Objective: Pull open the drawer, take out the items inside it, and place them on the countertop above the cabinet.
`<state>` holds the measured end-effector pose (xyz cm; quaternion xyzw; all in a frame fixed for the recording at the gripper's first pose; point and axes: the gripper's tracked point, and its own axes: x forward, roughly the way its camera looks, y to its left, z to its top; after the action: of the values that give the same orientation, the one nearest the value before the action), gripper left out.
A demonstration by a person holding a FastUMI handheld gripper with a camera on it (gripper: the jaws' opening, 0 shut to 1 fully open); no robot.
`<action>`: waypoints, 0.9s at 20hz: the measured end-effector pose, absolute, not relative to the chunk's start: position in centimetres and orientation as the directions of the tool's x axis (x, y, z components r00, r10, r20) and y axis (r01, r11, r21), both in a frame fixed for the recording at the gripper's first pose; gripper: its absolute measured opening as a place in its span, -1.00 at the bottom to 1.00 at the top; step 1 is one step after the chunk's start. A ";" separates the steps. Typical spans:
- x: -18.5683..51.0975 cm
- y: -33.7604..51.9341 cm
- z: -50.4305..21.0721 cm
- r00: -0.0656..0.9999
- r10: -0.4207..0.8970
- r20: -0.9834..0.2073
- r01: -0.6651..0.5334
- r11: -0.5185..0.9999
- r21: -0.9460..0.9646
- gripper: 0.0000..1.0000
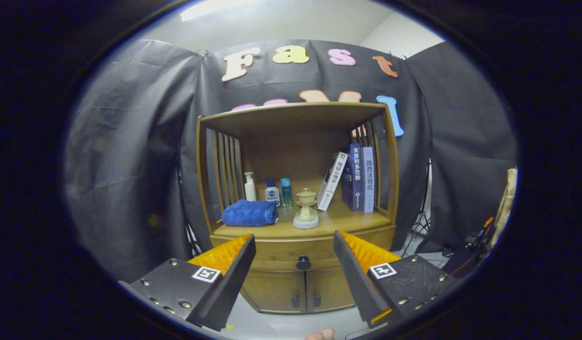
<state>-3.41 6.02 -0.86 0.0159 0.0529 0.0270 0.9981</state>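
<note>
While the gripper (pixel 294 245) hangs in front of a wooden cabinet (pixel 298 283), its countertop (pixel 347 219) carries a folded blue towel (pixel 249 213), three small bottles (pixel 271 191), a pale lidded cup on a stand (pixel 305 209) and several books (pixel 355 178), one leaning against the others. Black cloth lines the booth behind. Both fingers are spread wide, holding and touching nothing. Beyond them, seen through the gap, sits the drawer (pixel 291 256), closed, with its dark round knob (pixel 303 262). Two lower doors (pixel 295 290) lie beneath it. A bit of a finger (pixel 320 335) shows below the gripper.
</note>
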 end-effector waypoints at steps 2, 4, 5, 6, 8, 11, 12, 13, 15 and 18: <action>-4.3 5.3 -0.3 0.994 0.053 -0.095 -0.049 0.998 0.044 0.98; -4.5 4.2 0.2 0.996 0.041 -0.081 -0.039 0.999 0.035 0.98; -4.7 3.7 0.4 0.997 0.032 -0.075 -0.030 0.999 0.032 0.98; -4.8 3.5 0.5 0.997 0.030 -0.071 -0.028 0.999 0.033 0.98; -5.0 3.5 0.7 0.996 0.051 -0.070 -0.048 0.998 0.041 0.98; -5.4 3.0 1.2 0.996 0.061 -0.062 -0.059 0.998 0.038 0.98; -5.5 2.9 1.1 0.996 0.065 -0.066 -0.062 0.997 0.041 0.98; -5.6 2.9 1.1 0.995 0.074 -0.069 -0.071 0.996 0.047 0.98; -6.0 3.5 1.2 0.989 0.115 -0.090 -0.109 0.991 0.073 0.98; -6.2 4.0 1.6 0.982 0.170 -0.085 -0.163 0.983 0.087 0.98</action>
<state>-6.19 4.04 1.61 0.0396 0.0462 0.0839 0.9946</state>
